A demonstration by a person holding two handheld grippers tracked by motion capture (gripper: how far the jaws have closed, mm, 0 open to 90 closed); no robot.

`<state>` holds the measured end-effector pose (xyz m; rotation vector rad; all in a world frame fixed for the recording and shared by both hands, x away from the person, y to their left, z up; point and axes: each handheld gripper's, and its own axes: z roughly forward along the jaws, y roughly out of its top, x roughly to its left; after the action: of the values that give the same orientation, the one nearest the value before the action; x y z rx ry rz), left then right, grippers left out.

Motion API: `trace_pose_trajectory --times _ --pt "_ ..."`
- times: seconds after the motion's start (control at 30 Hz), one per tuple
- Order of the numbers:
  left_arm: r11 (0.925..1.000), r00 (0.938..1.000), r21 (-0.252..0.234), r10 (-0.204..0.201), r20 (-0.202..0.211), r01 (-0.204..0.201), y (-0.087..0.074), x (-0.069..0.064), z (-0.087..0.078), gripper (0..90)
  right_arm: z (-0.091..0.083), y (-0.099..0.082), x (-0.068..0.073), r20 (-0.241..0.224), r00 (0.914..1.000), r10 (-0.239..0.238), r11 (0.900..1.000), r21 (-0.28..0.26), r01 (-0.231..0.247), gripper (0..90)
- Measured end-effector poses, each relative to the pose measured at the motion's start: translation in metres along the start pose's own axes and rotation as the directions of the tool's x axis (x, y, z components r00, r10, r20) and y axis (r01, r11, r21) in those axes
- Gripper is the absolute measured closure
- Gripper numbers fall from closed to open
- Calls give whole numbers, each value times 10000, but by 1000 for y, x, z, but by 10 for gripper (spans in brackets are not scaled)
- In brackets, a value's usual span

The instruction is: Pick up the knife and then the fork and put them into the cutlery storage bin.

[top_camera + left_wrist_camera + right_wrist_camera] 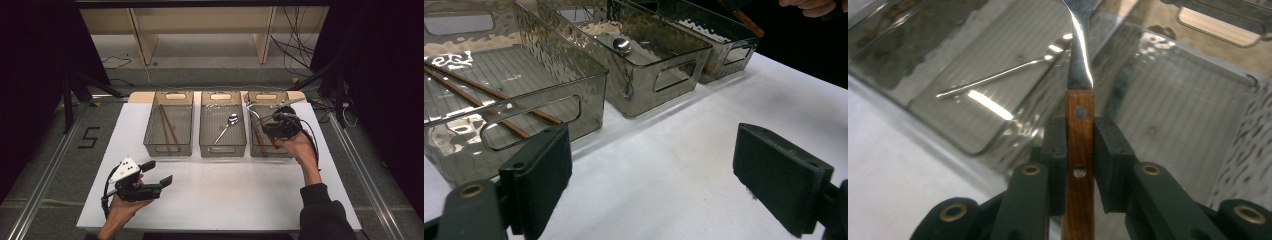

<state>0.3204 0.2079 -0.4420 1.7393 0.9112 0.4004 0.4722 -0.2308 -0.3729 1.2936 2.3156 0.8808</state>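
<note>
My right gripper (274,131) hangs over the right-hand clear bin (270,98) and is shut on a wooden-handled utensil (261,142). In the right gripper view the pads (1111,150) clamp the brown riveted handle, and the utensil's (1080,65) shiny metal neck runs up out of frame, above that bin's ribbed floor (1173,115). A person's left hand holds my left gripper (159,173) low over the table's front left; it stands open. Nothing lies between its black pads (541,170), which point toward the bins.
Three clear bins stand in a row at the back of the white table (225,195). The left bin (168,125) holds chopsticks (484,92), and the middle bin (223,127) holds a spoon (227,125). Shelving and cables lie beyond the table.
</note>
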Motion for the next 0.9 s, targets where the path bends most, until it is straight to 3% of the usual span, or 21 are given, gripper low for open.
trace_pose_trajectory --times 0.47,0.8,0.87,0.9 --pt "10000 10000 9 5 1 -5 0 0 0 154 20 4 -25 565 9912 1193 9922 300 -1212 774" --pt "10000 10000 11 5 15 -5 0 0 0 154 34 2 -32 886 9822 1659 9824 715 -1724 770" --pt "10000 10000 13 -2 17 2 0 0 0 154 36 2 -33 916 9790 1824 9782 833 -1900 756" --pt "10000 10000 10 -3 22 3 0 0 0 154 37 1 -34 936 9770 1914 9761 867 -1995 700"
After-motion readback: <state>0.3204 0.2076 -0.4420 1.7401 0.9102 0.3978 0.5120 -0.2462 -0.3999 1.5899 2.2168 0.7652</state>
